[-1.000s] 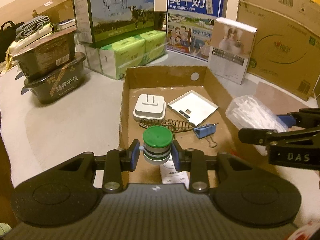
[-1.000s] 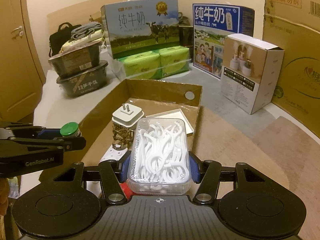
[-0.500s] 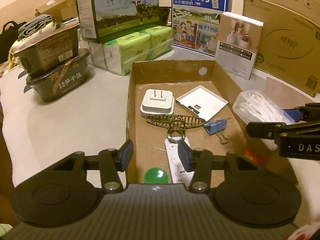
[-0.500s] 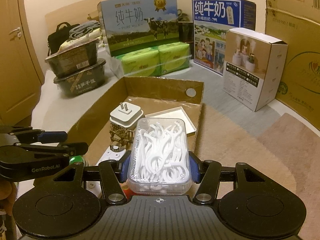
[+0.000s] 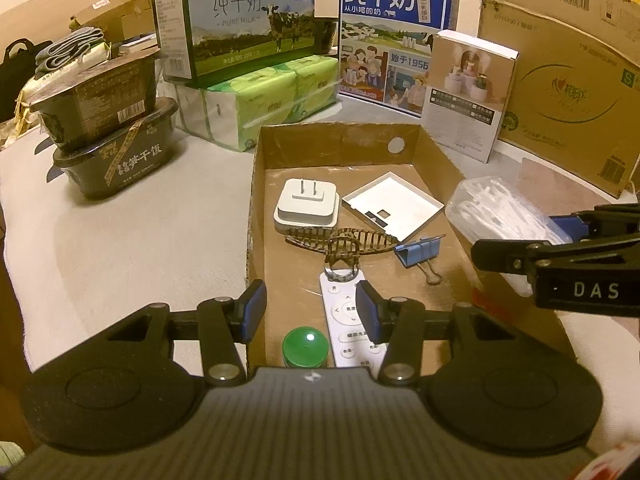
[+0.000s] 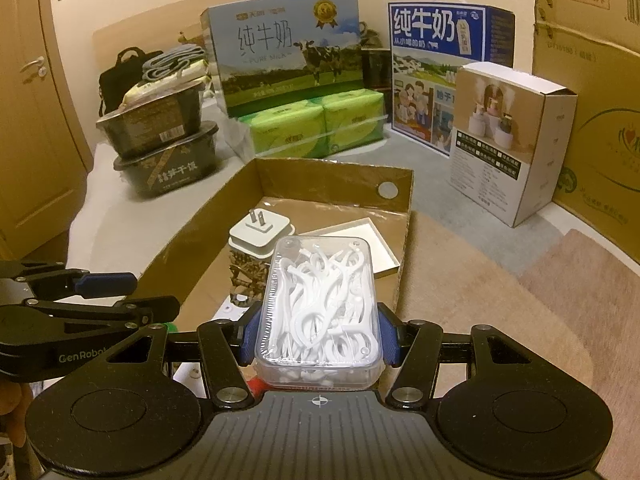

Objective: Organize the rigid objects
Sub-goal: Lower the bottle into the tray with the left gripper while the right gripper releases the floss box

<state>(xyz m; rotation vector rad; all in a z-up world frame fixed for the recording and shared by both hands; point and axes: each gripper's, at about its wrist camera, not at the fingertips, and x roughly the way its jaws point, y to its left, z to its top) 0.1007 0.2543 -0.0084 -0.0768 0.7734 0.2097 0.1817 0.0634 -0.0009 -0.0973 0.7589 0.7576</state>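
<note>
A shallow cardboard tray [image 5: 256, 200] holds a white plug adapter [image 5: 306, 206], a white square lid [image 5: 392, 206], a brown hair clip [image 5: 340, 240], a blue binder clip [image 5: 418, 248], a white remote [image 5: 346, 320] and a green-capped bottle [image 5: 305, 346]. My left gripper [image 5: 310, 314] is open and empty above the bottle at the tray's near end. My right gripper [image 6: 318, 338] is shut on a clear box of white floss picks [image 6: 320, 304], held over the tray's right wall [image 6: 404, 240]; the box also shows in the left wrist view [image 5: 500, 208].
Stacked black food tubs [image 5: 108, 136] stand at the left. Milk cartons [image 5: 248, 16], green tissue packs [image 5: 272, 96], a white product box [image 5: 468, 92] and large cardboard boxes [image 5: 568, 72] line the back and right. A tan mat [image 6: 500, 288] lies right of the tray.
My left gripper opened and let go of the green-capped bottle, which now stands in the tray's near end. The gripper rose slightly. The right gripper kept hold of the floss box.
</note>
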